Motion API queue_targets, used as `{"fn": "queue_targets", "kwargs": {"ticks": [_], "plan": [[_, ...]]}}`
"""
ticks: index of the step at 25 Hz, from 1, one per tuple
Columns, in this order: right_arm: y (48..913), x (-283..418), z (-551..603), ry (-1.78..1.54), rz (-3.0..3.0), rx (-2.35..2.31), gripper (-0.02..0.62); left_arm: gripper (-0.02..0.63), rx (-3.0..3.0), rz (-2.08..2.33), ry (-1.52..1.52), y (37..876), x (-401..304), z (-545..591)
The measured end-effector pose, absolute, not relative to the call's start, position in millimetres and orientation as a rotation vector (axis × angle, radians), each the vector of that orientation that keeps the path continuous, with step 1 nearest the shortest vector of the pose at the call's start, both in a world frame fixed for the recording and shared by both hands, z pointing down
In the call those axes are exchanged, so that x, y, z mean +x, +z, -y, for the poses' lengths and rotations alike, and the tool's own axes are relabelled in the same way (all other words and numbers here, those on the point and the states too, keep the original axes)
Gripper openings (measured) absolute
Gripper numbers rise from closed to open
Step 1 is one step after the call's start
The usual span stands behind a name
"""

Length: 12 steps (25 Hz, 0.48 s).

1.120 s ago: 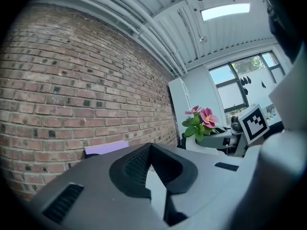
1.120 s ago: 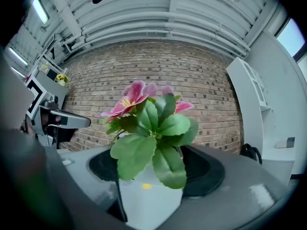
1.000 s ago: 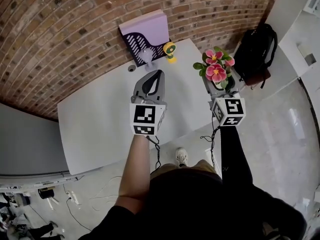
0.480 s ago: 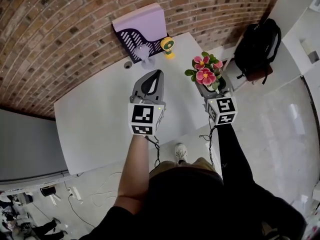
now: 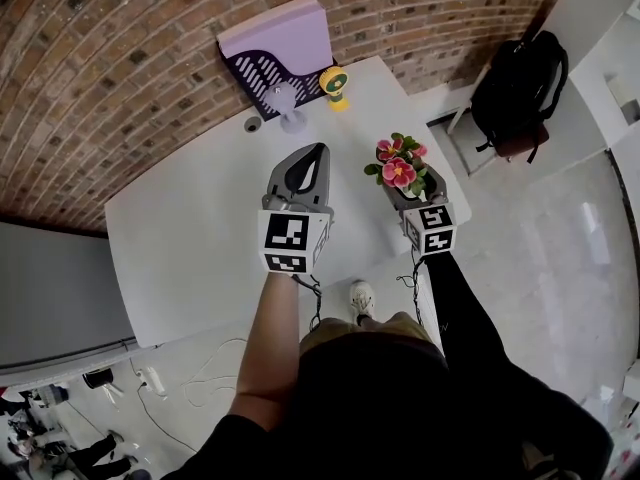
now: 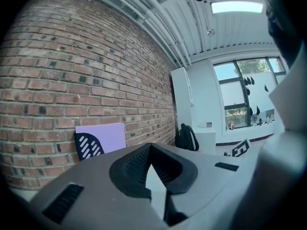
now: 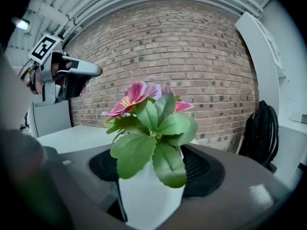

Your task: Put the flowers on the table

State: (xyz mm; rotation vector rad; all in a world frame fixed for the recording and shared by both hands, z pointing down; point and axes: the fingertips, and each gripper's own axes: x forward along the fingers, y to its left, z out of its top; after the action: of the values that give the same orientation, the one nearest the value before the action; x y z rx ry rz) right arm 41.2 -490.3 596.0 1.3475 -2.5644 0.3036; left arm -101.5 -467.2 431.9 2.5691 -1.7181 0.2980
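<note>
1. We are holding the right gripper point(image 5: 410, 196) right of centre in the head view, its jaws pinching the white pot point(image 7: 149, 200) from both sides
2. The flowers point(image 5: 397, 166), pink blooms over broad green leaves, are standing upright out of that pot, just above the jaws
3. In the head view the flowers are sitting over the right-hand end of the white table point(image 5: 200, 218), near its front edge; we are not able to tell whether the pot is touching the tabletop
4. We are keeping the left gripper point(image 5: 312, 156) at the centre of the frame, above the middle of the table and well apart from the flowers
5. Its jaw tips are pressed together and gripping nothing; only the pale tabletop is showing through the gap behind the tips
6. At the top of the frame a purple board point(image 5: 280, 43) is standing against the brick wall point(image 5: 100, 68), at the table's far edge
7. A clear glass point(image 5: 287, 103) and a small yellow object point(image 5: 333, 83) are standing just in front of the board
8. A black backpack point(image 5: 520, 88) is resting off the table at the upper right
</note>
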Motion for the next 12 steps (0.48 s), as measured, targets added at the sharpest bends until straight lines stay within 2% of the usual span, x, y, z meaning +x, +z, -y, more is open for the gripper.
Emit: {"fn": "queue_targets", "kwargs": {"ticks": [12], "plan": [[680, 46, 470, 0.475, 2.435, 1.272, 0.341, 0.008, 2.526, 1.719, 0.371, 451, -107, 467]]}}
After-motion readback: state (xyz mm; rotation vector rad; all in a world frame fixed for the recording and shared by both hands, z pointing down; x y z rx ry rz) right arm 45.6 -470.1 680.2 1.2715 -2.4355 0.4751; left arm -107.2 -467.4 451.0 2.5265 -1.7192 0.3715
